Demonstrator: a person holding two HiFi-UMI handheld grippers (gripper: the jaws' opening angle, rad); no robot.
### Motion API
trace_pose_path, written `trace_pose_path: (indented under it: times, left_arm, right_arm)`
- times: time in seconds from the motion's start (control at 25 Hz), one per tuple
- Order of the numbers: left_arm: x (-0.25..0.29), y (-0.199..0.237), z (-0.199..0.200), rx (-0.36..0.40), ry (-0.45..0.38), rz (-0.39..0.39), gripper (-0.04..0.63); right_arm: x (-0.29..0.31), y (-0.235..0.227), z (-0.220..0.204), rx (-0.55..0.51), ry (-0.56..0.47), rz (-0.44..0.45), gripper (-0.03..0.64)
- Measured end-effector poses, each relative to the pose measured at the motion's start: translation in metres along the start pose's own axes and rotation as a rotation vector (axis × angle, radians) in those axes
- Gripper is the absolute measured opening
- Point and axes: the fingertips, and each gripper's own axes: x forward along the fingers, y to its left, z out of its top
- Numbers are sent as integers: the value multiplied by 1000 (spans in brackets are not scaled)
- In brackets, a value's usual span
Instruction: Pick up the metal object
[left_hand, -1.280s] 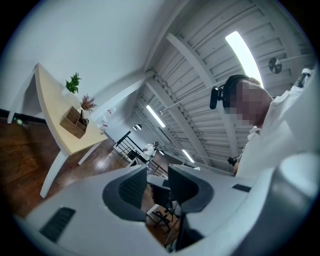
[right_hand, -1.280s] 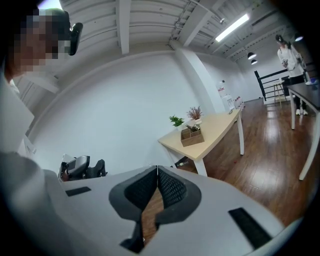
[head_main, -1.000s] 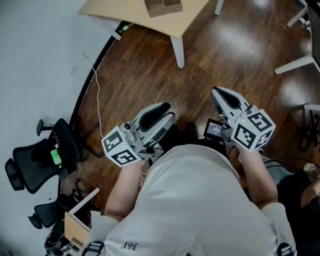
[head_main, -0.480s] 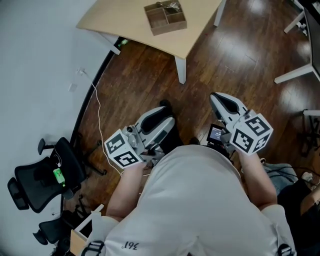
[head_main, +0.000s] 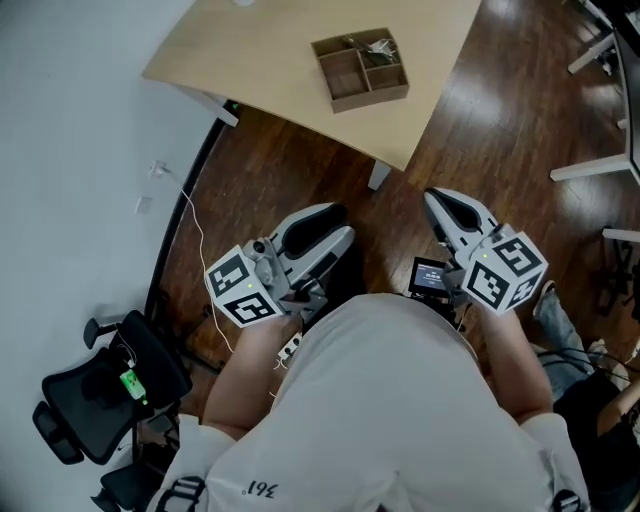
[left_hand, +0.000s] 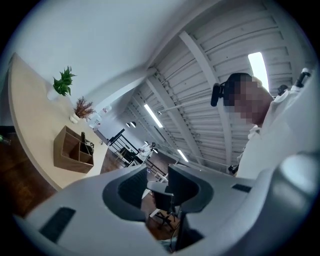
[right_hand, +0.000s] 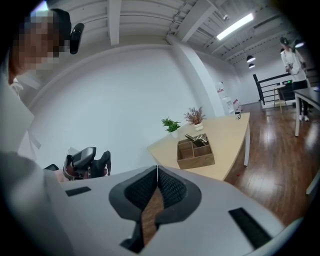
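Observation:
A wooden compartment box (head_main: 360, 70) stands on the light wood table (head_main: 260, 50) ahead of me. Metal pieces (head_main: 375, 47) lie in its far compartments; in the right gripper view the metal pieces (right_hand: 197, 139) stick up from the box (right_hand: 195, 152). Both grippers hang over the dark floor, well short of the table. My left gripper (head_main: 325, 218) is open and empty; in its own view the left gripper (left_hand: 157, 175) shows a chair through the gap and the box (left_hand: 72, 150) at far left. My right gripper (head_main: 440, 195) is shut with tips touching, as the right gripper view (right_hand: 157, 172) shows, holding nothing.
A black office chair (head_main: 110, 385) sits at lower left by the white wall, with a thin white cable (head_main: 190, 200) running along the floor. White desk legs (head_main: 600, 170) stand at right. Two potted plants (right_hand: 172, 124) are on the table's far end. A person (right_hand: 290, 52) stands far off.
The table and the wooden box have come down into the head view and nearer to me. Both grippers have travelled forward with me and keep the same jaw stance.

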Motion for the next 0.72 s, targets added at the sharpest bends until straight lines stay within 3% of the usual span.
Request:
trace_pose_path:
  times: [0.36,0.72]
  left_arm:
    - [-13,65,59,-5,7,-6,109]
    - [-8,92,81,-7,20,-11,110]
  right_arm:
    - [73,-2,28,4,12,-26,3]
    - [97,-11,43,15,-1,-41,3]
